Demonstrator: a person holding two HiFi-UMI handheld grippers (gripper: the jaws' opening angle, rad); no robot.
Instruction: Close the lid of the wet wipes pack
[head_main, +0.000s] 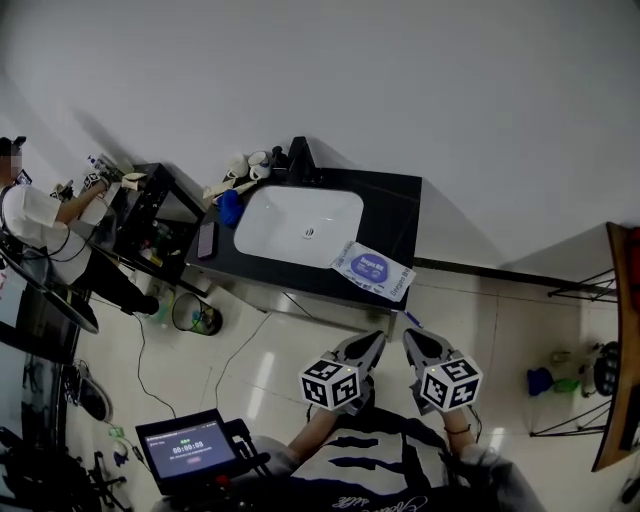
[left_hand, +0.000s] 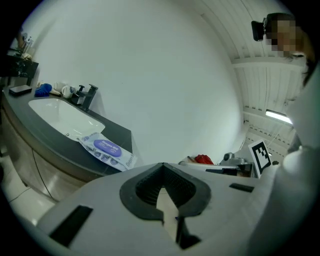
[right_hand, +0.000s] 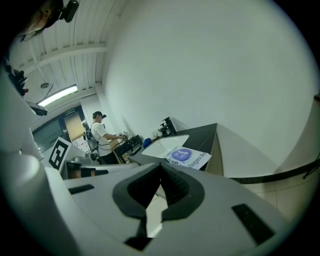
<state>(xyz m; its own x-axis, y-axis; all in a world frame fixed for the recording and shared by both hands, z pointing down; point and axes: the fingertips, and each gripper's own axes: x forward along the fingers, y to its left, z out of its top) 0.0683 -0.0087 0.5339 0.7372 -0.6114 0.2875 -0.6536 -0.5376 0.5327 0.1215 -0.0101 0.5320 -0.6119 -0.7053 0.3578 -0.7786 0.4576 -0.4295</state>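
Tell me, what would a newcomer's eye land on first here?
The white wet wipes pack with its purple label stands out, lying at the near right corner of the dark counter, beside the white sink. Low in the head view, the left tool and right tool are held side by side, both shut and empty, short of the counter. Far left, another person stands at a dark table.

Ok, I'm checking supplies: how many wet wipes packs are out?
1: the wet wipes pack lies on the dark counter, right of the sink. Others may be hidden.
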